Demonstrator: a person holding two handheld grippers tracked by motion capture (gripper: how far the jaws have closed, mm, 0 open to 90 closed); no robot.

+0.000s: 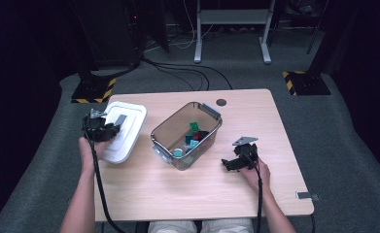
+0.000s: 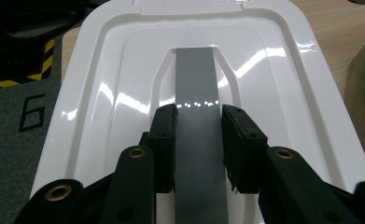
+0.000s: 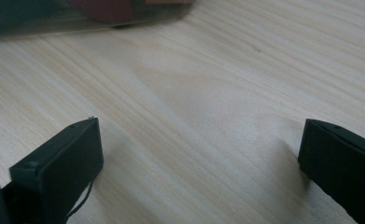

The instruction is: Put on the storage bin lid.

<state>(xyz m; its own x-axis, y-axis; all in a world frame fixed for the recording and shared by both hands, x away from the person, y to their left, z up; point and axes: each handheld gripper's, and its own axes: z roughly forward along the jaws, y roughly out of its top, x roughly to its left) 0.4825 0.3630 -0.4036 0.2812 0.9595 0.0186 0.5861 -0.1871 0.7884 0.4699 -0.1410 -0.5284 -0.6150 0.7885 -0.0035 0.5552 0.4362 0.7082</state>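
A white plastic lid [image 1: 129, 131] lies over the table's left side, beside a clear storage box [image 1: 164, 127]. My left gripper [image 1: 112, 127] is shut on the lid's grey handle strip [image 1: 121, 120]. In the left gripper view the black pads [image 2: 166, 140] press both sides of the grey handle [image 2: 196, 79], with the white lid [image 2: 101, 98] spreading beyond. The box holds several small green, teal and red pieces [image 1: 193, 135]. My right gripper [image 1: 232, 162] stands open just above the wood to the right of the box. In the right gripper view the right gripper [image 3: 199, 144] has bare tabletop between its jaws.
The wooden table [image 1: 255, 121] has a round cable hole [image 1: 221, 102] at the back and a small grey clip [image 1: 306, 195] at its front right edge. Hazard-striped stand feet [image 1: 94, 90] and cables [image 1: 178, 73] lie on the floor behind. The box's edge [image 3: 77, 16] lies ahead of the right jaws.
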